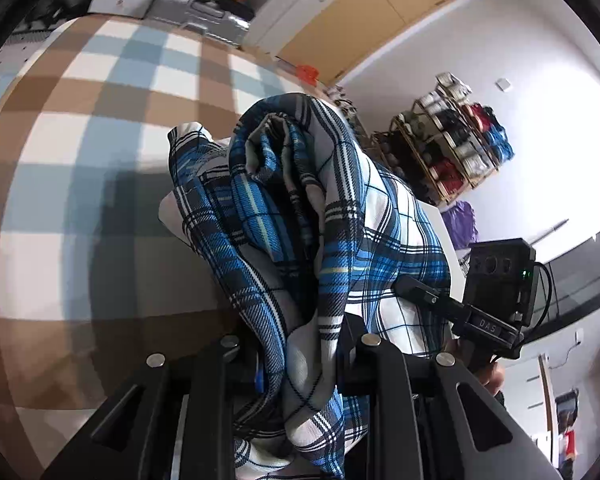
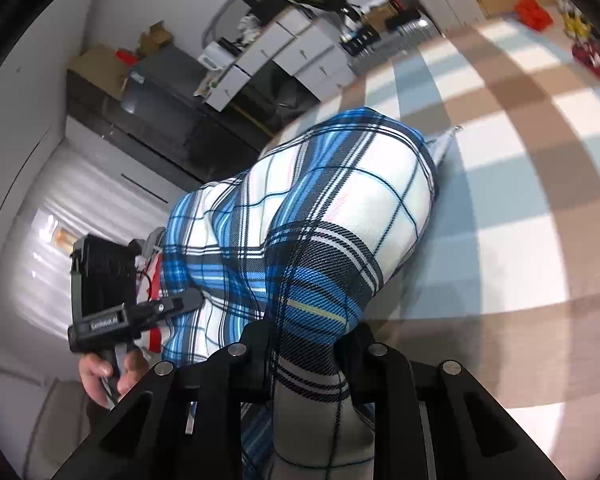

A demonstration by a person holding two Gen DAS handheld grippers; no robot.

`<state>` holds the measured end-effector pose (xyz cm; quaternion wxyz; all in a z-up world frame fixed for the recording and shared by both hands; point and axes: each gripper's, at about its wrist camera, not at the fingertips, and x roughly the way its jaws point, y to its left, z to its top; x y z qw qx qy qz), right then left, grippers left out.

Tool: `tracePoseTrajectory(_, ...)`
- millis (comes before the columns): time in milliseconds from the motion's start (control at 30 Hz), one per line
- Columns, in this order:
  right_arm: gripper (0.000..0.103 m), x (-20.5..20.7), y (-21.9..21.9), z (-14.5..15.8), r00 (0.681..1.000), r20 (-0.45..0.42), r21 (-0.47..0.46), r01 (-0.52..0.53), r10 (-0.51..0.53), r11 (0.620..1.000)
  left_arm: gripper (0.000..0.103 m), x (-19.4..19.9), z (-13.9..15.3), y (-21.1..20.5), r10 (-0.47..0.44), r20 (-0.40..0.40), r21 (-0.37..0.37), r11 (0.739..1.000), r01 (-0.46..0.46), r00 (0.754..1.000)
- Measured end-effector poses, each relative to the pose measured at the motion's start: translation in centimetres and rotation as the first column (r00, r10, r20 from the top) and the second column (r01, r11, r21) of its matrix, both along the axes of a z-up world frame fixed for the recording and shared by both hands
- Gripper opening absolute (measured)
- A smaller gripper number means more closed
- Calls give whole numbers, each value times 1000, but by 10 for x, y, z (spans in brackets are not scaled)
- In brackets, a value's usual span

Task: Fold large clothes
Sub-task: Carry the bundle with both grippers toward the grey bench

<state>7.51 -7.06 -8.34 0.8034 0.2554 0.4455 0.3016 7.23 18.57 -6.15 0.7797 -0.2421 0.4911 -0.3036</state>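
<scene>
The left tongs point(image 1: 296, 364) pinch a bunched edge of the plaid shirt point(image 1: 300, 216), nearly shut on it. The right tongs point(image 2: 308, 364) clamp another fold likewise. The shirt hangs bundled between them above the checked bed point(image 1: 80, 140). To fold well, both grips probably need to spread apart evenly, pull the cloth flat, then lay it down square.

A large blue, white and black plaid fabric garment point(image 1: 300, 216) hangs bunched in thick, rumpled folds — lifted above the brown, pale-blue and white checked surface point(image 1: 80, 152), not flat.
</scene>
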Motion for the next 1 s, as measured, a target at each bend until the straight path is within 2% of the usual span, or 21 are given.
tracePoseTrajectory(200, 23, -9, -50, 40, 999, 13, -4, 53, -53, 999, 18, 0, 35, -56, -72, 90, 54, 996, 67, 993)
tracePoseTrajectory(333, 23, -23, -92, 68, 995, 40, -37, 96, -95, 995, 18, 1, 57, -104, -114, 156, 121, 988, 96, 981)
tracePoseTrajectory(467, 23, -36, -137, 86, 989, 59, -44, 137, -135, 990, 18, 2, 70, -147, -168, 190, 139, 980, 142, 967)
tracePoseTrajectory(733, 23, -59, -224, 96, 969, 53, -66, 246, -243, 967, 18, 7, 74, -221, -302, 196, 197, 944, 264, 933)
tracePoseTrajectory(867, 23, -72, -266, 91, 951, 25, -33, 310, -309, 950, 17, 21, 73, -258, -360, 167, 177, 927, 332, 918)
tracePoseTrajectory(1000, 23, -76, -305, 94, 937, 29, -53, 350, -348, 935, 18, 22, 77, -293, -406, 164, 190, 907, 375, 899)
